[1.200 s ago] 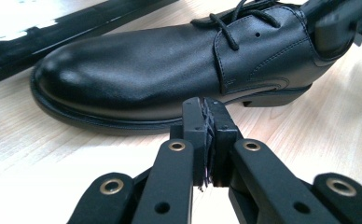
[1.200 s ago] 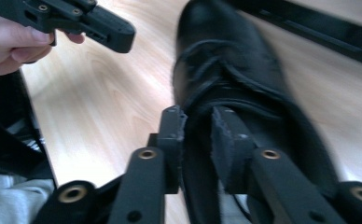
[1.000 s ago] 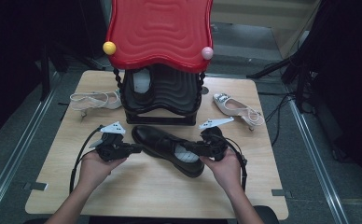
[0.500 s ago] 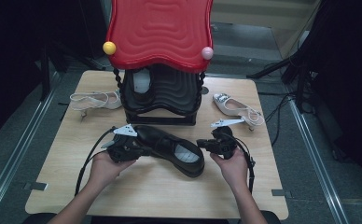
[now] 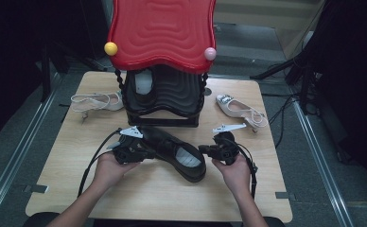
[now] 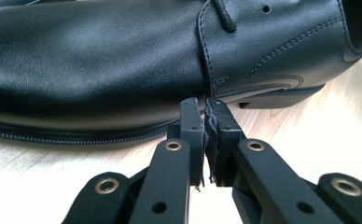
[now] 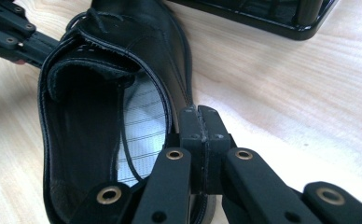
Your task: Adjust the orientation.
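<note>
A black leather lace-up shoe point(image 5: 170, 144) lies on its sole across the middle of the wooden table point(image 5: 139, 198), toe to the back left and heel to the front right. My left gripper point(image 5: 149, 152) is shut and its tips point(image 6: 206, 105) touch the shoe's side point(image 6: 123, 60) just above the sole edge. My right gripper point(image 5: 201, 149) is also shut. Its tips point(image 7: 198, 114) rest against the outer rim of the shoe point(image 7: 137, 51) near the heel opening. A thin lace trails inside the shoe. I see nothing clamped between either pair of jaws.
A black shoe rack point(image 5: 165, 94) with a red wavy top point(image 5: 160, 30) stands at the back centre, with a white shoe point(image 5: 144, 82) on it. A white strappy sandal point(image 5: 96, 100) lies to its left. A white heeled shoe point(image 5: 240, 109) lies to its right.
Both hands have come lower and a little toward me. The left gripper moved right, up against the shoe's side. The right gripper shifted slightly right beside the heel. The shoe has barely moved.
</note>
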